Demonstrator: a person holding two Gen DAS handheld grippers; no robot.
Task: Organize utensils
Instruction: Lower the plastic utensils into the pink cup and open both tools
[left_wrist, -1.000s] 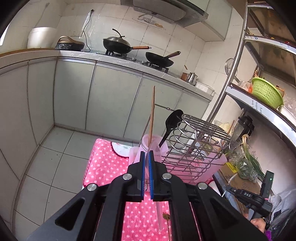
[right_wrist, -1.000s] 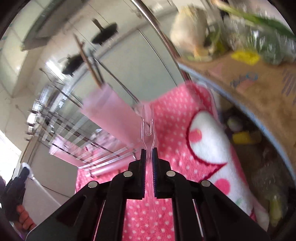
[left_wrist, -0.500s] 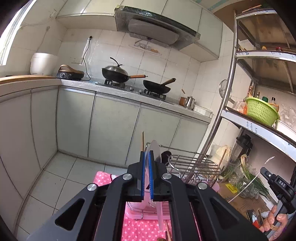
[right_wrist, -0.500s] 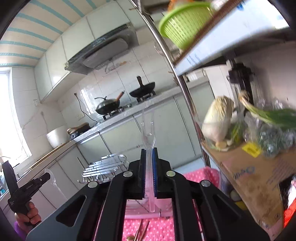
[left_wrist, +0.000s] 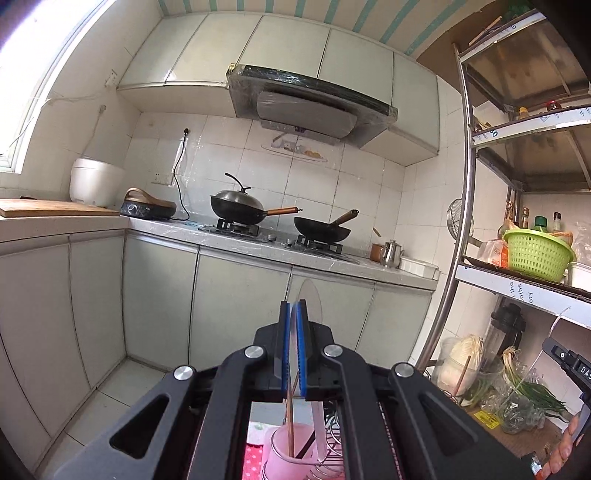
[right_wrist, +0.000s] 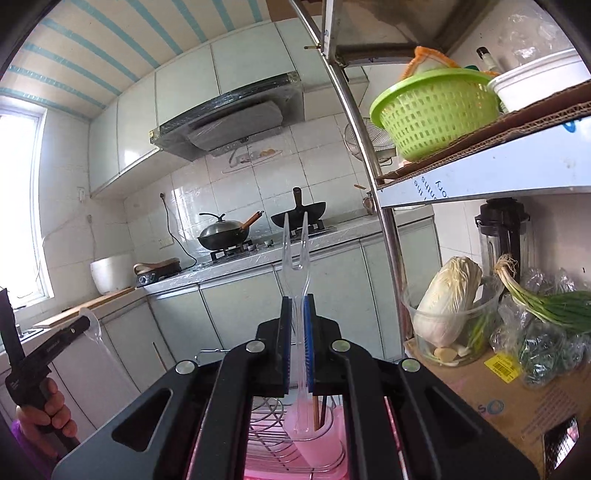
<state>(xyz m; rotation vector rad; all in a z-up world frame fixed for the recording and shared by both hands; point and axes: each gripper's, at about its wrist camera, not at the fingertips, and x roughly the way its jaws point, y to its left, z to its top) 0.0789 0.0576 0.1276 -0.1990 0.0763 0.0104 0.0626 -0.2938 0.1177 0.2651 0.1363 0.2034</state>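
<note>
My left gripper (left_wrist: 294, 306) is shut on a clear plastic spoon (left_wrist: 310, 300); its bowl stands up past the blue pads and its handle hangs down behind them. My right gripper (right_wrist: 297, 301) is shut on a clear plastic fork (right_wrist: 294, 243), tines up. Both grippers point level, high above a pink utensil cup (left_wrist: 291, 452) (right_wrist: 317, 441) that holds a wooden chopstick (left_wrist: 291, 421) and a dark utensil. A wire rack (right_wrist: 266, 432) stands beside the cup. The right wrist view also shows a hand holding the left gripper (right_wrist: 55, 341) at far left.
A steel shelf post (left_wrist: 456, 236) and shelves rise at the right, with a green basket (right_wrist: 436, 110), a cabbage in a clear tub (right_wrist: 448, 295), scallions (right_wrist: 543, 295) and a cardboard box (right_wrist: 491, 391). A counter with two woks (left_wrist: 240, 206) runs along the far wall.
Both grippers have risen and tipped up to level, each still shut on its utensil. The pink cloth has dropped out of view, and the cup and rack now sit low under the jaws.
</note>
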